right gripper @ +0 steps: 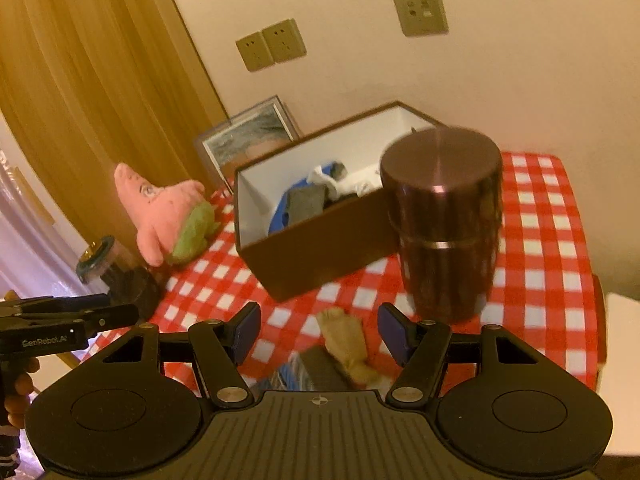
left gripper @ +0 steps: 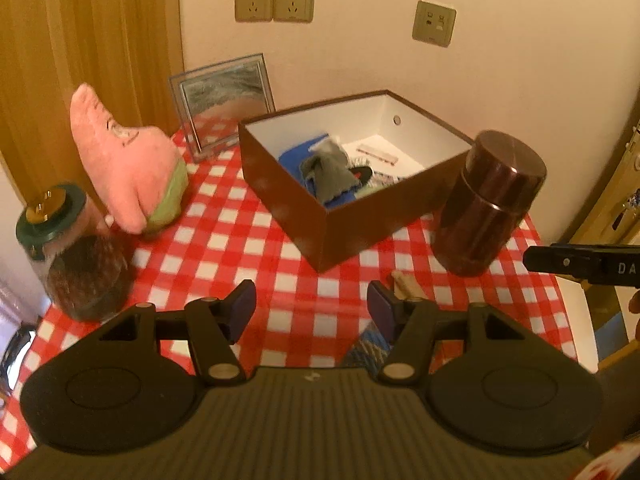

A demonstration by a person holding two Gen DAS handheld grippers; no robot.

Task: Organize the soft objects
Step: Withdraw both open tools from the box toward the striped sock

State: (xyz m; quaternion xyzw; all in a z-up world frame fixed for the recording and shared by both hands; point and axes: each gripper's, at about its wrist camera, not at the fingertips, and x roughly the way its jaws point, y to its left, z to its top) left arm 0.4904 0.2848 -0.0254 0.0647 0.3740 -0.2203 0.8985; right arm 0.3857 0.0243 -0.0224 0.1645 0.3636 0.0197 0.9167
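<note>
Checkered vinyl tablecloth (left gripper: 280, 248) beneath both gaping claws, left (left gripper: 311, 306), right (right gripper: 319, 330); fuzzy pink plush (left gripper: 124, 160).

wall (left gripper: 400, 40): cream, warm light | sockets (left gripper: 274, 2) | curtain (left gripper: 92, 40): ochre

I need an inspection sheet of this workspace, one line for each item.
Surface: red-white checked tablecloth.
Job's things: pink star plush standing left; brown box holding grey and blue cloths; beige sock and striped cloth lying near.
Clutter: brown canister, lidded jar, picture frame.
Grippers: left hand-held gripper open; right hand-held gripper open.
Cables: nothing seen.
Surroundings: wall sockets, wooden door.
</note>
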